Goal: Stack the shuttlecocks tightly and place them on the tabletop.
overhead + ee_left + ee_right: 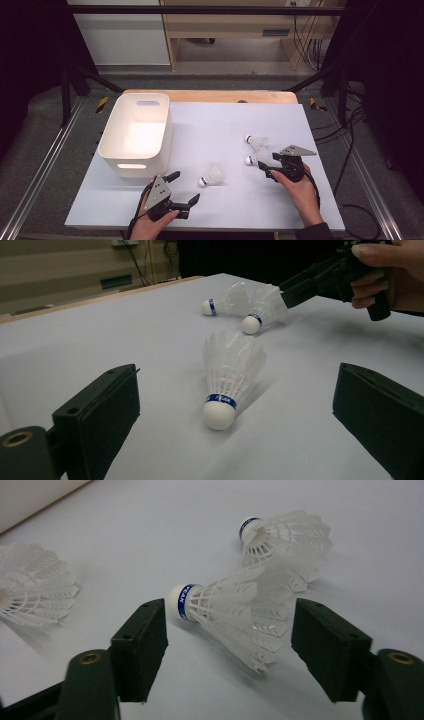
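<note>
Two hand-held grippers work over a pale tabletop (210,120) strewn with three shuttlecocks. At right of centre in the high view, the right gripper (266,169) straddles the middle shuttlecock (256,158), its jaws partly open and not pressing on the feathers; in the right gripper view that shuttlecock (230,615) lies on its side between the two black jaws, long axis running across the frame, white cork with blue band pointing left and the feather skirt flaring toward the lower right. Just above it lies the far shuttlecock (282,540), cork pointing upper left, skirts touching. At lower centre of the high view, the left gripper (182,187) stands wide open and holds nothing, its jaws framing the near shuttlecock (227,380), which in the left gripper view lies cork toward the bottom of the frame, skirt pointing up and away. A white bin (112,150) sits at the left of the tabletop
</note>
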Tool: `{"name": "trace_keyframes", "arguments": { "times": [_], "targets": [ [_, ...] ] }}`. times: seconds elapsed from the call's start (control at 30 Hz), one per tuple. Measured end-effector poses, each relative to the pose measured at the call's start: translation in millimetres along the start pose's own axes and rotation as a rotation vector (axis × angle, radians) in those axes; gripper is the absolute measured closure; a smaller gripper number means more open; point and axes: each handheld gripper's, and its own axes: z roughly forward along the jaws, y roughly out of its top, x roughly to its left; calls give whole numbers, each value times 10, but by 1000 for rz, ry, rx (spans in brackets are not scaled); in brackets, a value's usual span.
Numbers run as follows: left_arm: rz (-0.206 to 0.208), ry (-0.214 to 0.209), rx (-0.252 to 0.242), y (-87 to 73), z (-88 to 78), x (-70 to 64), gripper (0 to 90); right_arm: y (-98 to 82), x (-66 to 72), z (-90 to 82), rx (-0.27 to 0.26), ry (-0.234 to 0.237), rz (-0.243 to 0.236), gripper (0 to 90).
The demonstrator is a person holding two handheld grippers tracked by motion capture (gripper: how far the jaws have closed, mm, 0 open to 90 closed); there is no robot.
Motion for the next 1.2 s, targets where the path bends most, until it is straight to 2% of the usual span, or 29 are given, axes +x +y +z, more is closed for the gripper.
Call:
{"name": "trace_keyframes", "arguments": {
  "times": [0.13, 0.23, 0.47, 0.57, 0.63, 0.67, 0.7, 0.73, 0.77, 0.8, 0.87, 1.0, 1.2],
  "targets": [
    [5, 1, 1, -9, 5, 3, 47, -19, -9, 47, 26, 31, 7, 461],
    [8, -1, 9, -21, 26, -7, 47, -32, 31, 69, 52, 61, -11, 538],
    [10, -9, 17, -31, 42, -15, 48, -51, 64, 84, 53, 88, -43, 803],
    [2, -6, 14, -34, 43, -10, 48, -55, 71, 71, 41, 114, -27, 888],
    [2, -6, 16, -36, 45, -8, 48, -54, 101, 43, 25, 151, -9, 899],
    [2, -6, 15, -37, 46, -8, 48, -54, 101, 43, 25, 151, -9, 899],
    [3, -7, 19, -39, 50, -5, 48, -46, 140, 33, 17, 183, -11, 900],
    [3, -7, 19, -39, 50, -5, 48, -46, 140, 33, 17, 183, -11, 900],
    [2, -5, 20, -42, 51, -3, 48, -28, 203, 24, 10, 212, -22, 900],
    [-1, -5, 22, -45, 51, 0, 48, -28, 203, 24, 10, 212, -22, 900],
    [-2, -4, 26, -50, 52, 7, 48, -3, 267, 22, -5, 243, -24, 900],
    [-5, -3, 26, -53, 57, 10, 48, 32, 412, 78, -15, 311, -23, 900],
    [-5, -3, 42, -67, 80, 10, 52, 73, 649, 196, -10, 371, -64, 900]
  ]
}}
